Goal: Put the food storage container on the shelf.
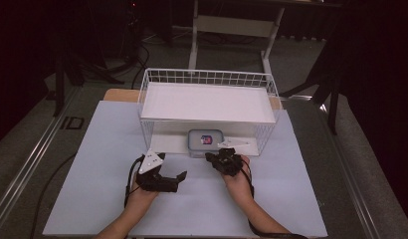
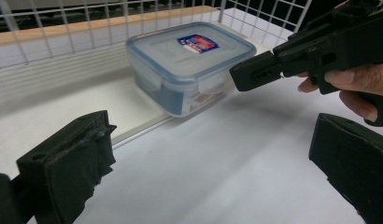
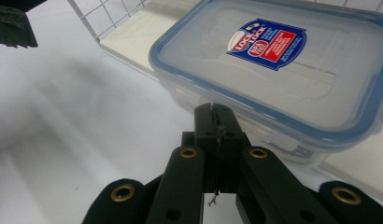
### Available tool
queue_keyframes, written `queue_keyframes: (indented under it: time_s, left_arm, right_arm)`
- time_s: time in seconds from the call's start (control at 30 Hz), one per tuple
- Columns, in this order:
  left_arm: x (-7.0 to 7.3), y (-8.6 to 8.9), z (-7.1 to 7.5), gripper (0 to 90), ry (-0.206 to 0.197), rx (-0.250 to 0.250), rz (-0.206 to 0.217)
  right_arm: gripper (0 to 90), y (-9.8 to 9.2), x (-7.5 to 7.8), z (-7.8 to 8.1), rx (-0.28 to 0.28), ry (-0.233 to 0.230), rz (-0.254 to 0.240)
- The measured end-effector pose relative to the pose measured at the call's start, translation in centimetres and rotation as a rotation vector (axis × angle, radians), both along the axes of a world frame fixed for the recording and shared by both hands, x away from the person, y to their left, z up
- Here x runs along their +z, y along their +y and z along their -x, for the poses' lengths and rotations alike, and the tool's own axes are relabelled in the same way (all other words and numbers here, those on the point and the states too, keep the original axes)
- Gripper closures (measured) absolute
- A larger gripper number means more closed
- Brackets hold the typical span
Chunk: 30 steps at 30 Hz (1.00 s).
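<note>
A clear plastic container [image 1: 205, 140] with a blue-rimmed lid and a red and blue label sits under the shelf of a white wire rack [image 1: 208, 78], at the front edge of its lower board. My right gripper [image 1: 214, 158] is shut with nothing in it. Its tip [image 3: 213, 109] is right at the container's [image 3: 273, 60] near side, just below the lid rim; I cannot tell whether it touches. My left gripper [image 1: 173, 174] lies on the table left of the container [image 2: 189, 65], jaws wide open [image 2: 213, 135] and empty, aimed at it. The right gripper [image 2: 241, 77] crosses that view.
The rack's wire walls [image 2: 63, 28] close off the sides and back around the container, and its white shelf [image 1: 207, 102] hangs over it. The pale table top [image 1: 92, 174] spreads out in front of the rack. A desk frame [image 1: 232, 25] stands beyond the table.
</note>
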<state>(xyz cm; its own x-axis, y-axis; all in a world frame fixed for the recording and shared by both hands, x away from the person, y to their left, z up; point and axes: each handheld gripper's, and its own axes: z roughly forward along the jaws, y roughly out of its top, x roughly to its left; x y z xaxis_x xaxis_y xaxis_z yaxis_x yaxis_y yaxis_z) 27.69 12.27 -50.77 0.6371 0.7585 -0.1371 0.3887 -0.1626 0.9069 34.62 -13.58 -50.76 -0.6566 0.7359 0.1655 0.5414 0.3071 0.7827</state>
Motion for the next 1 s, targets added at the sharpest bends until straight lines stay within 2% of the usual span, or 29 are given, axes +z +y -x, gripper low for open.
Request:
queue_keyframes:
  time_s: [0.1,0.43,0.53,0.67,1.0]
  left_arm:
    - [0.0,0.2,0.0,0.6,-0.002,0.006,0.004]
    - [0.0,0.1,0.1,0.6,-0.018,-0.006,0.001]
    - [0.0,-0.1,0.1,0.7,-0.029,-0.017,-0.02]
    - [-0.1,-0.2,0.1,0.7,-0.025,-0.018,-0.027]
    - [0.0,0.0,0.1,0.6,-0.032,-0.018,-0.021]
  right_arm:
    - [90.0,0.3,-0.1,-0.4,-0.005,-0.005,0.023]
    - [90.0,0.5,-0.4,-1.9,-0.051,-0.005,0.029]
    - [90.0,0.7,-0.5,-2.4,-0.05,-0.006,0.025]
    - [90.0,1.3,-0.4,-2.8,-0.042,-0.014,0.028]
    - [90.0,2.3,-0.4,-3.9,-0.047,-0.019,0.034]
